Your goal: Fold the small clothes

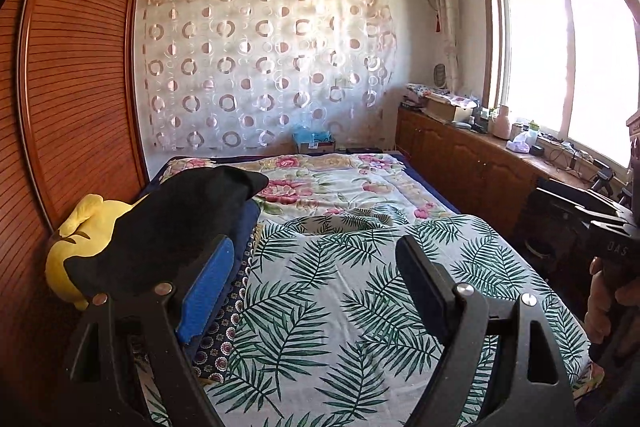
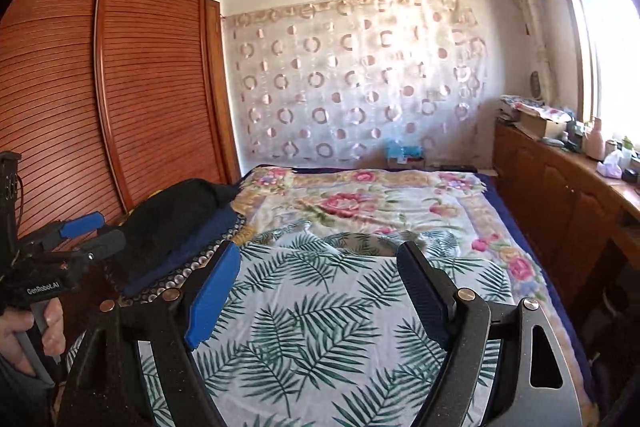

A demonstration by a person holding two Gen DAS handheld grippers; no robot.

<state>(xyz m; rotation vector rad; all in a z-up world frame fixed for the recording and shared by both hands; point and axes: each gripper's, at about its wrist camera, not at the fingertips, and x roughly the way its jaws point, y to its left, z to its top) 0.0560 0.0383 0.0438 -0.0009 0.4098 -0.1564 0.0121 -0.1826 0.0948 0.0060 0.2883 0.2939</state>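
Left wrist view: black garment (image 1: 168, 223) piled far left on bed beside yellow plush (image 1: 80, 239); left gripper (image 1: 316, 259) wide, empty, over palm-leaf cloth (image 1: 340, 287). Right gripper (image 2: 320, 267) wide too, nothing btwn jaws.

A white garment with green palm-leaf print (image 1: 360, 291) lies spread flat on the bed (image 1: 360, 183), its neck opening toward the far end. To its left sits a pile: a black garment (image 1: 176, 223) atop folded navy cloth (image 2: 180, 251).
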